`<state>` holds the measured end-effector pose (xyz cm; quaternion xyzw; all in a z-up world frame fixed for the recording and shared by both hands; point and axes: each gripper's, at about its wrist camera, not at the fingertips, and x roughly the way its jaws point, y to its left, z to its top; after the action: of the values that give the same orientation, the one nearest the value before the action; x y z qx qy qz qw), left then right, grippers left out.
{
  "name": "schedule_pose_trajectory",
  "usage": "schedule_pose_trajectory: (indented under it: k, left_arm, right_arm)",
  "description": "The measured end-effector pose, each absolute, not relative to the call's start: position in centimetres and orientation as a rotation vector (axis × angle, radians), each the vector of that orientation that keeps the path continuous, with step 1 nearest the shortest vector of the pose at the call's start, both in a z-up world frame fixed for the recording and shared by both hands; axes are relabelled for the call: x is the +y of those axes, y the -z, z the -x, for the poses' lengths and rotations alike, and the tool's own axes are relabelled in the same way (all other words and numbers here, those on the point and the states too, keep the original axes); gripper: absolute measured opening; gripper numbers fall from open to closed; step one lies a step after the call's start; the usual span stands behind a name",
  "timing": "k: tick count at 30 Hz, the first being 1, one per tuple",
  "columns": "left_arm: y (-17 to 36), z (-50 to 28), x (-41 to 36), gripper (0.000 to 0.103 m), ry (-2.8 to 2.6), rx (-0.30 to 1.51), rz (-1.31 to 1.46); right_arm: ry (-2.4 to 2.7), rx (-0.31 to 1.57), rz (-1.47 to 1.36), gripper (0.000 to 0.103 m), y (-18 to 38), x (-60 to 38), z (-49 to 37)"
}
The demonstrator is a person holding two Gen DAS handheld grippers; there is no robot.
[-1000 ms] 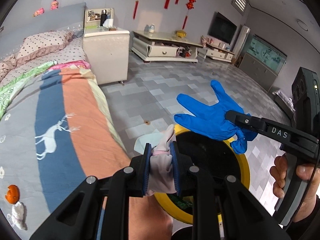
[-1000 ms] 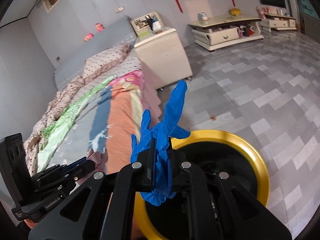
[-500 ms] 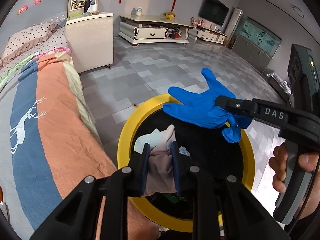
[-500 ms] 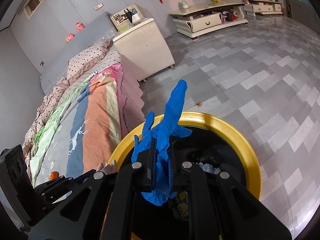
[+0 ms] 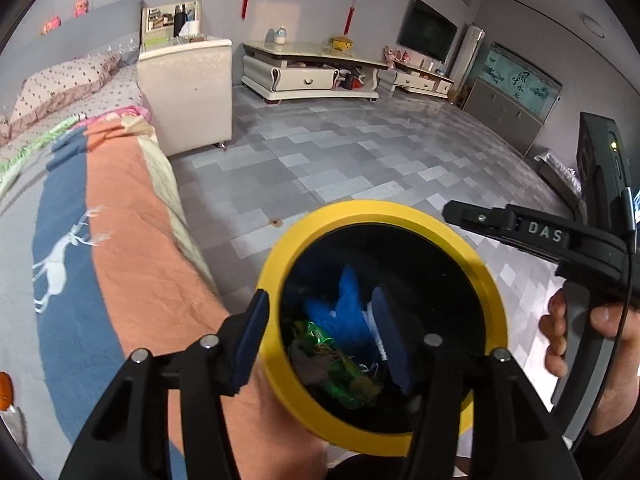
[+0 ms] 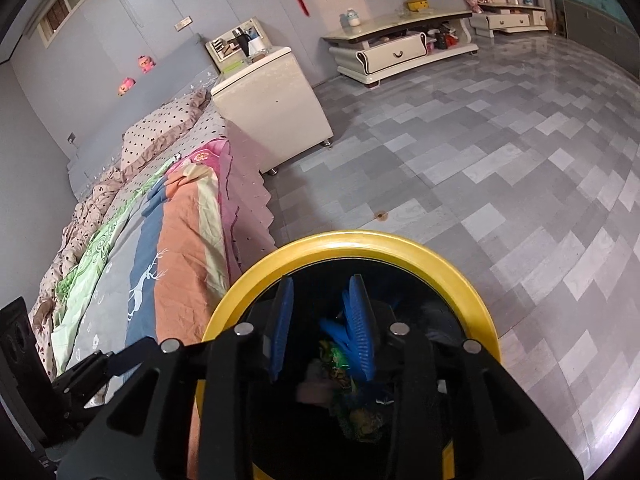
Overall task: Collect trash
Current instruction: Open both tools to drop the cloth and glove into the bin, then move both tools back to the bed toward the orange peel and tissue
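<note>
A round bin with a yellow rim (image 5: 476, 248) (image 6: 460, 276) stands on the floor beside the bed. Inside it lie a blue glove (image 5: 348, 312) (image 6: 338, 334), a pale cloth (image 5: 308, 364) and green and yellow wrappers (image 5: 340, 380) (image 6: 360, 416). My left gripper (image 5: 320, 340) is open and empty over the bin's mouth. My right gripper (image 6: 322, 324) is open and empty over the bin too; it also shows in the left wrist view (image 5: 456, 210) at the right, held by a hand.
The bed with an orange, blue and grey quilt (image 5: 120, 248) (image 6: 176, 240) lies left of the bin. A cream cabinet (image 5: 188, 92) stands at its far end. A low TV stand (image 5: 312, 76) lines the far wall. An orange object (image 5: 4, 390) lies on the quilt.
Both grippers have opened. The blue glove has dropped from the right gripper and the pale cloth from the left gripper into the bin.
</note>
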<state>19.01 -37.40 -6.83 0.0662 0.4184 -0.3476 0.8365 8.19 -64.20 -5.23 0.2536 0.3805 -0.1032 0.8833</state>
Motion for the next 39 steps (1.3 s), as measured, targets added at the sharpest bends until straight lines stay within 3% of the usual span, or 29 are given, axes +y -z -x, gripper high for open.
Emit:
schedule_pose_trajectory:
  k: [7, 39]
  left_arm:
    - [6.3, -19.7, -34.3, 0.057, 0.685, 0.858, -0.165]
    - [7.2, -26.2, -2.9, 0.057, 0.222, 0.873, -0.164]
  right_arm:
    - [0.19, 0.793, -0.555, 0.047, 5.0, -63.3, -7.8]
    - [-0.303, 0.917, -0.368, 0.057, 2.1, -36.3, -16.4]
